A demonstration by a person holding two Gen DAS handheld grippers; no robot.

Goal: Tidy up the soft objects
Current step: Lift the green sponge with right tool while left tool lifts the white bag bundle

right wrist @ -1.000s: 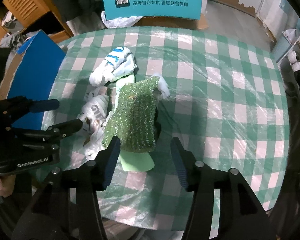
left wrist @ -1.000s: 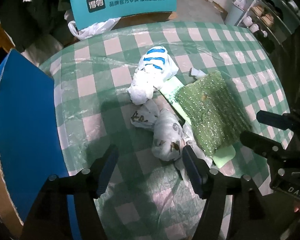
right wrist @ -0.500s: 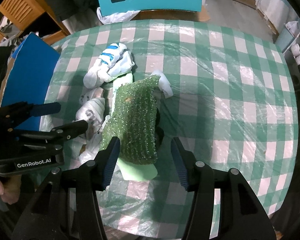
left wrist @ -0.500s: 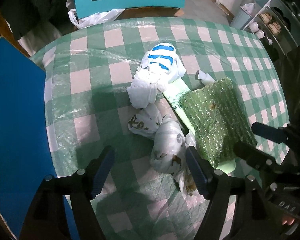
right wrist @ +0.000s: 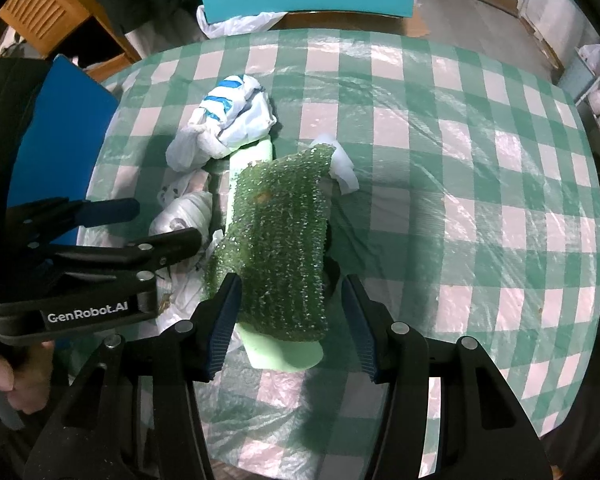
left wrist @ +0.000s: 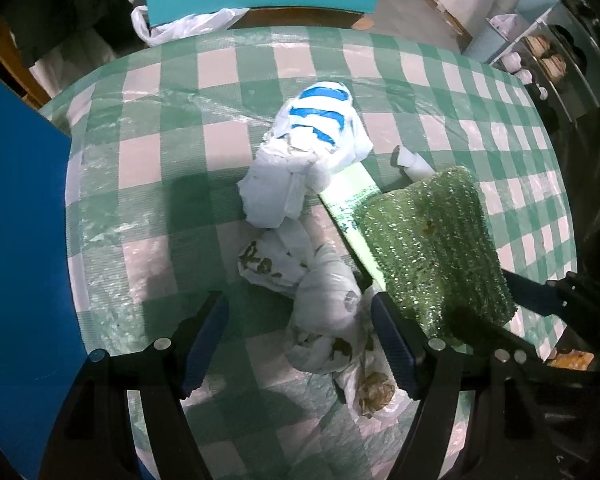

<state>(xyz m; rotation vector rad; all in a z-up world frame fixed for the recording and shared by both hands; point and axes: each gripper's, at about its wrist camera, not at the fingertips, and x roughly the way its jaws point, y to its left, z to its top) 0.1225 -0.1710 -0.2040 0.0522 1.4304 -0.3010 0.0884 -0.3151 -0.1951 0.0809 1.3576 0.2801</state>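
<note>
You hold both grippers pointing steeply down over the checked table (right wrist: 480, 184), one per target, so each hand can take its own soft thing. Your left gripper (left wrist: 300, 332) has its jaws apart, having just closed a little, and they straddle the knotted white bag (left wrist: 324, 320), not pressing it; the right pad sits just beside the bag's edge, so likely you're lining up a pinch. Your right gripper (right wrist: 288, 320) also has jaws apart, just been narrowing, with the near end of the green bubble wrap (right wrist: 276, 248) between them but no pad contact that I can tell. The wrap lies draped over a pale green pouch (right wrist: 284, 354), which is why it sits raised. The blue-striped bag (left wrist: 316, 136) lies further back, touching the pouch's far end. A blue board (left wrist: 20, 240) stands at the left table edge, maybe the drop spot, can't tell.
</note>
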